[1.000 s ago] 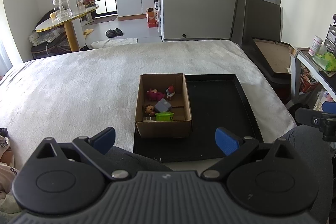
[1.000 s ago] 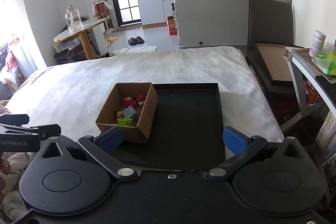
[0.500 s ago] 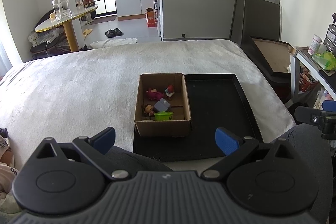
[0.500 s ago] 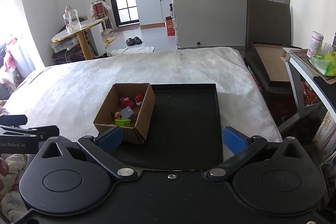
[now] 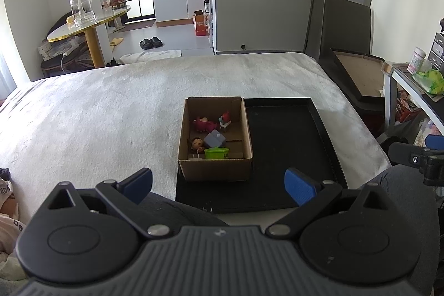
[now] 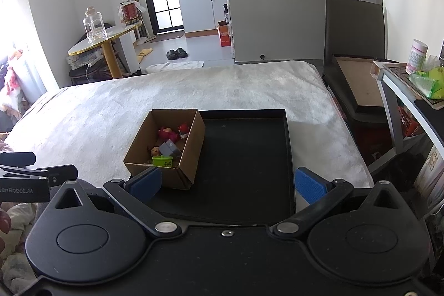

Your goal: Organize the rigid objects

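A brown cardboard box (image 5: 215, 171) stands on the left part of a black tray (image 5: 288, 146) on the white bed. Inside lie several small toys: a pink figure (image 5: 204, 124), a red-capped figure (image 5: 225, 120), a grey block (image 5: 214, 139), a doll head (image 5: 196, 144) and a green cup (image 5: 216, 153). The box (image 6: 191, 154) and tray (image 6: 249, 157) also show in the right wrist view. My left gripper (image 5: 219, 185) is open and empty, held back from the box's near side. My right gripper (image 6: 227, 185) is open and empty, above the tray's near edge.
The white bed cover (image 5: 97, 115) spreads left and behind the tray. A framed board (image 5: 358, 74) leans at the bed's right side. A shelf (image 6: 408, 90) with a bottle and green bag stands at far right. A round table (image 6: 108, 35) stands beyond the bed.
Both views have shifted only slightly. The right wrist view has drawn a little back and right of the box. Both grippers have stayed open.
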Available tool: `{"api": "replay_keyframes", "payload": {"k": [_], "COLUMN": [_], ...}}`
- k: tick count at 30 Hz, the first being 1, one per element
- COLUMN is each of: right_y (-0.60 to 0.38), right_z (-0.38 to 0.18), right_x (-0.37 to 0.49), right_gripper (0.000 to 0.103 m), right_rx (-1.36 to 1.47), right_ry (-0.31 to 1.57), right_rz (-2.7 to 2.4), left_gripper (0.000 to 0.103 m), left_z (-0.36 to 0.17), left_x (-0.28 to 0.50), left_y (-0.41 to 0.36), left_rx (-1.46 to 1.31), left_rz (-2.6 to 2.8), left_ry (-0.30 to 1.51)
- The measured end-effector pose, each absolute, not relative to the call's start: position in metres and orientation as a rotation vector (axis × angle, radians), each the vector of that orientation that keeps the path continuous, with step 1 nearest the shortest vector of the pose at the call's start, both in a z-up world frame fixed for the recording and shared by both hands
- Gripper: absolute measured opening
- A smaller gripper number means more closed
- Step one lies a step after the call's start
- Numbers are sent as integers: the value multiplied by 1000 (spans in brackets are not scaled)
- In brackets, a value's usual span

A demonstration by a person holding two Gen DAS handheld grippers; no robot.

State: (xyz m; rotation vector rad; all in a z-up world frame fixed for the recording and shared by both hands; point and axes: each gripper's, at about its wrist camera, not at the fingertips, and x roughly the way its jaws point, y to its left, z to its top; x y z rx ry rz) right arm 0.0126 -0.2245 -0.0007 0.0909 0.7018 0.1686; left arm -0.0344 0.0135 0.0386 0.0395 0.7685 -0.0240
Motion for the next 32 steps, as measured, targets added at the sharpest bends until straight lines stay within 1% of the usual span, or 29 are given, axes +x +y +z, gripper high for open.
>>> {"api": "replay_keyframes", "payload": {"k": [32], "right_y": [-223], "right_z": [0], "right_x": [11], "right_gripper": [103], "right_rx": [94], "right_ry": [702], "right_rz": [175], "left_gripper": [101], "left_z": [38], "left_x": [-35], "left_y": [10], "left_rx": [34], "left_rz": [-35], "left_ry": [776]}}
